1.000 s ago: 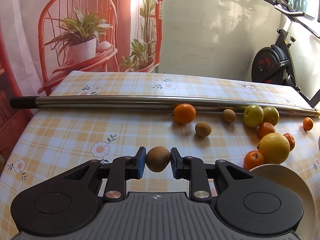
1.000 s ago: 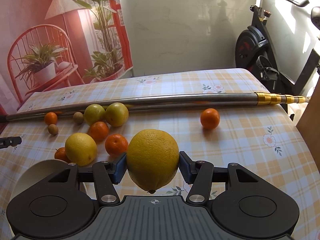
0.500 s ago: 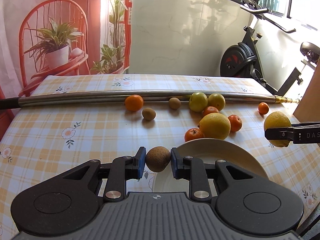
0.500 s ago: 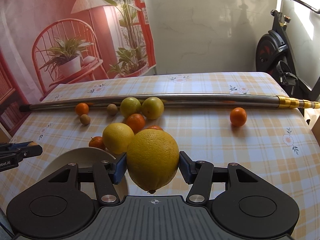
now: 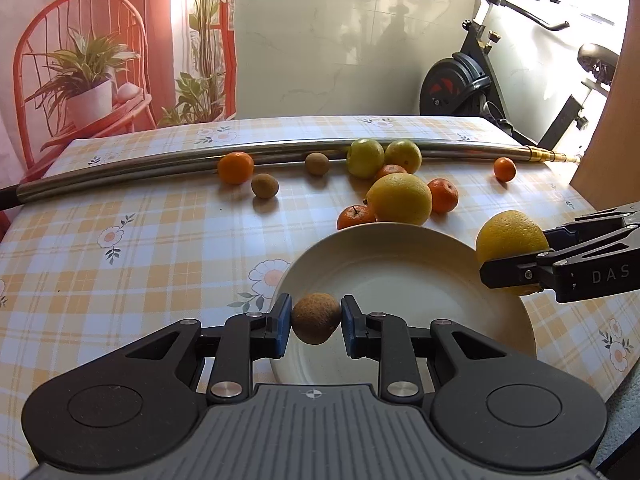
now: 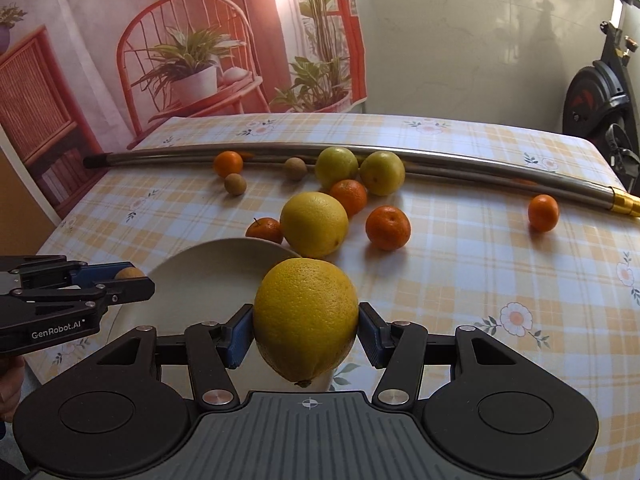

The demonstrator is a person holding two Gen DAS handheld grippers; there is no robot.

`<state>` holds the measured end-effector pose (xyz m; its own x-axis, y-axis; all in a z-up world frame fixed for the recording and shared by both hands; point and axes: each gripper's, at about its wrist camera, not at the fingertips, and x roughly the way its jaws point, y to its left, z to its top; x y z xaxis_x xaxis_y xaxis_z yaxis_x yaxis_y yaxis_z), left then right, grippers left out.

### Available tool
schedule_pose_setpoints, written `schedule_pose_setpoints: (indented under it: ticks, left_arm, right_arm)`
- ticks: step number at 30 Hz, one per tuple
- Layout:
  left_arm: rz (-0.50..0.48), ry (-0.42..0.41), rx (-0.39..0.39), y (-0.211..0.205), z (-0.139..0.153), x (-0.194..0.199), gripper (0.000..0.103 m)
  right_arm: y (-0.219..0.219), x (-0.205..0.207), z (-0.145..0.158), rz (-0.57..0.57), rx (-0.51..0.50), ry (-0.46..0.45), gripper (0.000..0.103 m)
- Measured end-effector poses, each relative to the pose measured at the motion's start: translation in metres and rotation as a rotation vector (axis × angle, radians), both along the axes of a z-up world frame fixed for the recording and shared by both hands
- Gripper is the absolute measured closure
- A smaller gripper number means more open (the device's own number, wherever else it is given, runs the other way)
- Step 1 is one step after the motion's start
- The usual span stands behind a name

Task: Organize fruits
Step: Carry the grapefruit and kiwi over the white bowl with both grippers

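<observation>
Left gripper (image 5: 316,319) is clamped on a little brown fruit (image 5: 316,318) over the plate (image 5: 400,256). Right gripper (image 6: 306,326) is squeezing a big yellow citrus (image 6: 306,316) at the plate's edge.

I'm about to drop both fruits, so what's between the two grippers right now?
Only the empty cream plate lies between the left gripper and right gripper; the left wrist view shows it.

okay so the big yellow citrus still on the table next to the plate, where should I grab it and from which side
Grip the big yellow citrus across its widest middle, coming down from above. A small orange touches its left, another crowds behind and the plate sits in front, so level approaches look blocked.
</observation>
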<state>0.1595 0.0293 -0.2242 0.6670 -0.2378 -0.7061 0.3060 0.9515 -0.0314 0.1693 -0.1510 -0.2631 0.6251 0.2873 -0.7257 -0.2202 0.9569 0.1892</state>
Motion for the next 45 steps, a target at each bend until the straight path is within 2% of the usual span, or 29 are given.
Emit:
schedule_pose_setpoints:
  ticks: [10, 27, 45]
  left_arm:
    - [-0.020, 0.016, 0.027, -0.005, -0.009, -0.007, 0.075]
    - [-0.019, 0.023, 0.044, -0.007, -0.013, -0.008, 0.075]
    - [-0.010, 0.044, 0.050, -0.007, -0.017, -0.005, 0.075]
  right_arm:
    - [0.012, -0.009, -0.011, 0.025, -0.017, 0.051, 0.052]
    - [0.022, -0.009, -0.014, 0.065, -0.064, 0.049, 0.052]
    - [0.029, -0.006, -0.028, 0.084, -0.052, 0.108, 0.052]
